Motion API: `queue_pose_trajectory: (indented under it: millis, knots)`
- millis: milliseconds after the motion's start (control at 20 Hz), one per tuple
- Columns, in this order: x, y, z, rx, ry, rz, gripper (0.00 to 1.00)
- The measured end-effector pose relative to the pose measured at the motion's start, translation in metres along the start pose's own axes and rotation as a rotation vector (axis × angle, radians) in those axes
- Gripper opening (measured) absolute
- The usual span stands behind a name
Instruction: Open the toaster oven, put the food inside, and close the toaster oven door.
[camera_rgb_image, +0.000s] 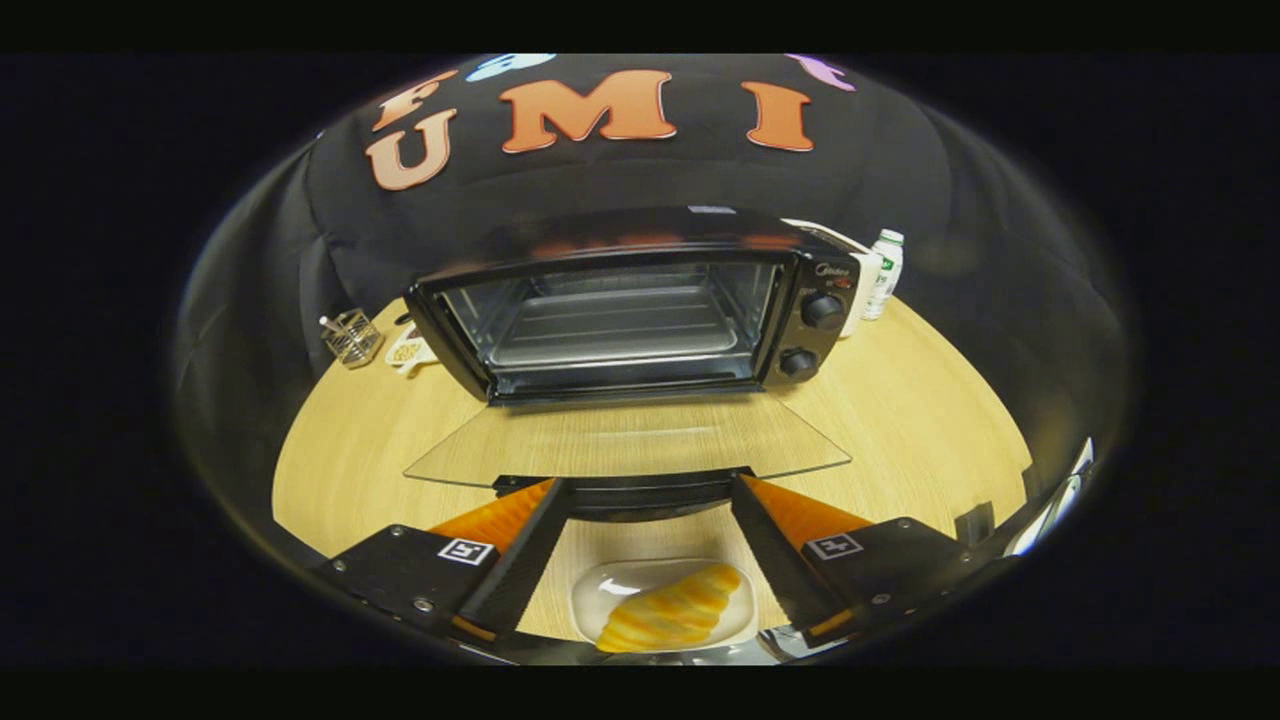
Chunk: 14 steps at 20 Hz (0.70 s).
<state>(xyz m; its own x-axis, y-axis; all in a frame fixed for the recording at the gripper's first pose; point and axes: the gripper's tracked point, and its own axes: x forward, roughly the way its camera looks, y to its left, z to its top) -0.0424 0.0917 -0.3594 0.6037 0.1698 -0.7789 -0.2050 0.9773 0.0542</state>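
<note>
A: Wooden counter (900, 420), pale grain, black cloth wall hanging behind. What is sitting on it?

B: Item 1: toaster oven (640, 305), black, standing at the far middle, its 2 knobs (812, 335) showing on the right panel. Glass door (625, 445) is lying fully dropped, flat toward the tongs; rack inside is showing bare.

A: And the food?

B: Item 2: croissant (672, 620), golden, resting on a small clear plate (600, 600). Plate is sitting on the counter between the 2 fingers, nearer than the door's handle (625, 495).

A: Tongs?

B: Tongs (647, 500) are standing spread wide, gripping nothing; fingertips (545, 500) are reaching the door's near edge, one at each end of the handle. Whether they are touching it, cannot tell.

A: Other stock?

B: Item 3: wire holder (352, 337), left of the oven. Item 4: small cream-coloured piece (410, 352) lying just beside it. Item 5: white bottle (884, 273), green-capped, standing right of the oven, next to a white box (850, 260).
</note>
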Motion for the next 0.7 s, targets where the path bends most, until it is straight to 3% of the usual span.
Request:
queue_pose_trajectory:
  millis: [700]
  knots:
    - [0.033,0.004,-0.053,0.006,0.129,-0.01,0.97]
